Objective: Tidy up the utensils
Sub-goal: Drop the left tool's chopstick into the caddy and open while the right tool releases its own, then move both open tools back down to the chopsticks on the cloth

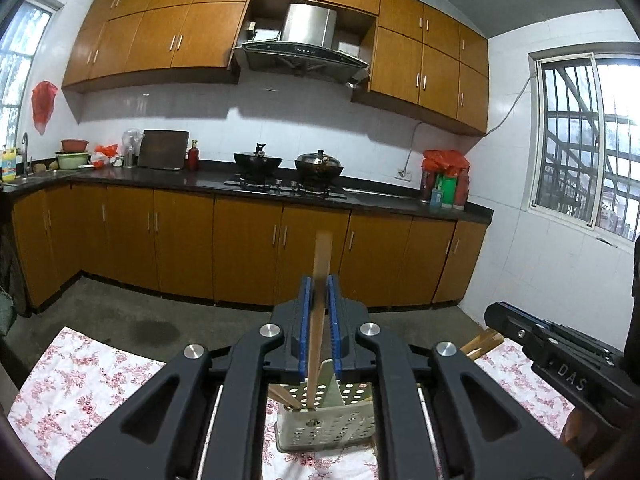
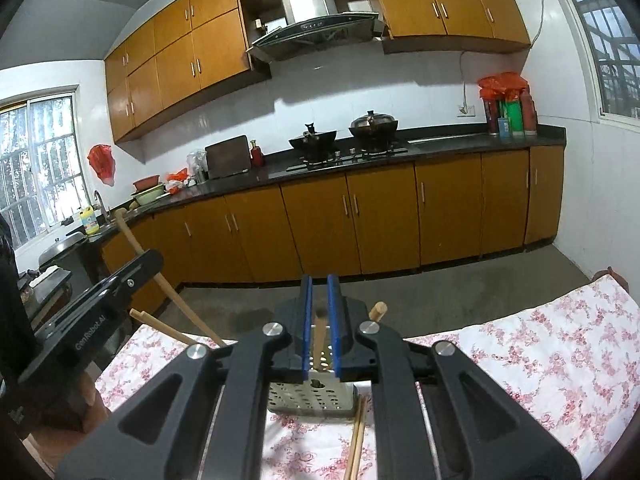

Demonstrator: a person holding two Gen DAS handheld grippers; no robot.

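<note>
Left wrist: left gripper (image 1: pixel 319 300) clamped on a wooden utensil handle (image 1: pixel 320 280), its lower end in the perforated caddy (image 1: pixel 326 424) on the floral cloth (image 1: pixel 80 380).
Right wrist: right gripper (image 2: pixel 319 300) jaws narrowly apart, holding nothing; chopsticks (image 2: pixel 356 440) beside the caddy (image 2: pixel 312 400).

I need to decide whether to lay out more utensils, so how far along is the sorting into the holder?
Partly done. The perforated utensil holder on the floral tablecloth already has a few wooden pieces standing in it. In hand: the left gripper is closed on a wooden chopstick, its lower end reaching into the holder. Left: a pair of chopsticks on the cloth beside the holder. The right gripper appears unclamped.
</note>
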